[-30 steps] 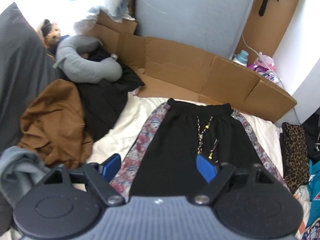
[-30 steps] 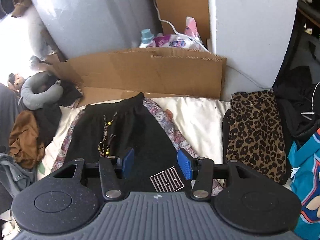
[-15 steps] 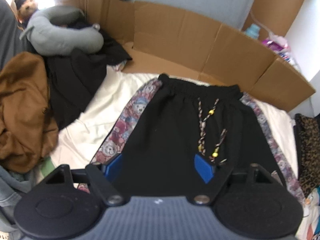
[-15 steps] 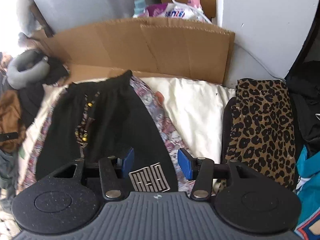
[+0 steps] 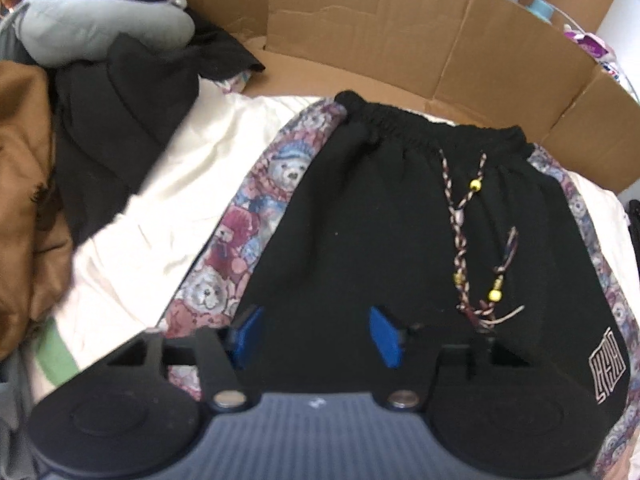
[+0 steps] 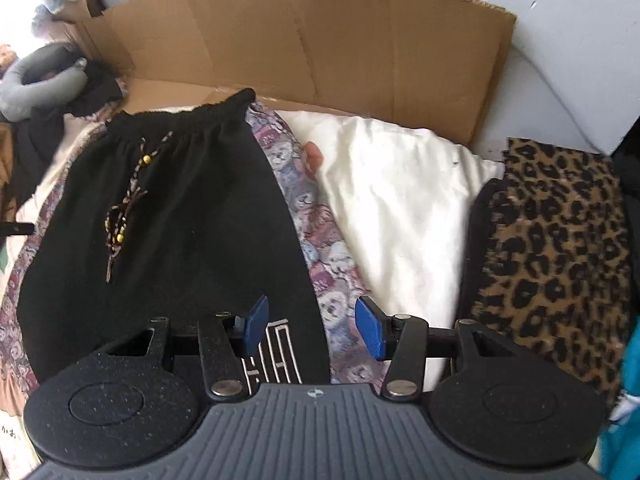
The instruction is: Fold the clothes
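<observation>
Black shorts (image 5: 360,216) with teddy-bear print side panels (image 5: 240,240) lie flat on a cream sheet, waistband toward the cardboard. A braided drawstring (image 5: 460,240) with yellow beads lies on the front. My left gripper (image 5: 316,328) hangs low over the left lower part of the shorts, its jaws closing with black cloth below them and the pads not pressing on it. In the right wrist view the shorts (image 6: 172,208) show a white logo (image 6: 276,348) near the hem. My right gripper (image 6: 312,316) stands open over that logo and the right bear-print edge.
A cardboard wall (image 5: 400,32) runs behind the sheet (image 5: 160,208). Left are a brown garment (image 5: 28,200), black clothes (image 5: 120,120) and a grey neck pillow (image 5: 100,28). A leopard-print cloth (image 6: 552,248) lies to the right, with teal fabric (image 6: 628,420) beside it.
Both grippers have come down much closer to the shorts, which now fill both views. The left gripper's blue pads have drawn nearer together. The right pads keep the same gap.
</observation>
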Available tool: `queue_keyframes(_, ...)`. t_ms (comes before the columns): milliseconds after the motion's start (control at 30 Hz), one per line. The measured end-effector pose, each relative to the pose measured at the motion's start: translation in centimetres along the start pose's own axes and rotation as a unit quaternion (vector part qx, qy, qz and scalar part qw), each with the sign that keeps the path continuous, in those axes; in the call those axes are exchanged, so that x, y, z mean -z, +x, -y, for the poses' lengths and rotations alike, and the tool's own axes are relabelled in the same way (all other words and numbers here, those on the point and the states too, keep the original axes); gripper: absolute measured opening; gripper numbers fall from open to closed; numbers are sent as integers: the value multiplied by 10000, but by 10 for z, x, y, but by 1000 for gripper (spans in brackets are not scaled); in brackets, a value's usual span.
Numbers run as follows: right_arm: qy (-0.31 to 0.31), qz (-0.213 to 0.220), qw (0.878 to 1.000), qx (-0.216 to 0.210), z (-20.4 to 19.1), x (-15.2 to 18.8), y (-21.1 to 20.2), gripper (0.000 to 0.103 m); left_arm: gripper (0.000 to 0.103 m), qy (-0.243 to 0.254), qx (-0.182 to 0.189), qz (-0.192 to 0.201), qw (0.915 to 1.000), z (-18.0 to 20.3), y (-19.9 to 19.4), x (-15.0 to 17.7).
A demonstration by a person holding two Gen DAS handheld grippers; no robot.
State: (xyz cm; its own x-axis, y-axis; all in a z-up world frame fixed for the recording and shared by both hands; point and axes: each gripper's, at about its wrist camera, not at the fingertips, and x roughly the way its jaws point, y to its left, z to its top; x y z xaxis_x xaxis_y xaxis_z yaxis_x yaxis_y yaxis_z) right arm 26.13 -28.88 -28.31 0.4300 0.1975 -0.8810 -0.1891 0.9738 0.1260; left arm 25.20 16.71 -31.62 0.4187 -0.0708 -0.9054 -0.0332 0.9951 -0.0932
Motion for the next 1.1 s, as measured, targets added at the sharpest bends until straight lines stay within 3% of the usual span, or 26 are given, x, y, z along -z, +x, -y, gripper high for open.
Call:
queue_keyframes(100,1,147,9999,4,5,14,20,55,43,96,-9,-42,9999,-2,17,6)
queue_keyframes(233,128,209,9997,98,18,36,49,54,40,327,-197,-151,9992,-6,39,16)
queue_keyframes(367,244,79,9994,251,32,61,75,53,37,209,-393,-238,9987,-24,51,23)
queue_keyframes(500,238,99,9995,207,39,77,79,53,27,120,-448,-205,9987,-39,49,23)
queue_keyframes(733,516,386,9975,288,51,64,59,53,27,92,-623,193,9978,-58,29,12)
queue_keyframes(1000,247,483,9976,440,47,44,71,53,28,77,-1056,118,9943,-74,47,5)
queue_keyframes(1100,213,427,9977,472,46,39,76,53,29,-8,-1063,9,9943,-82,54,3)
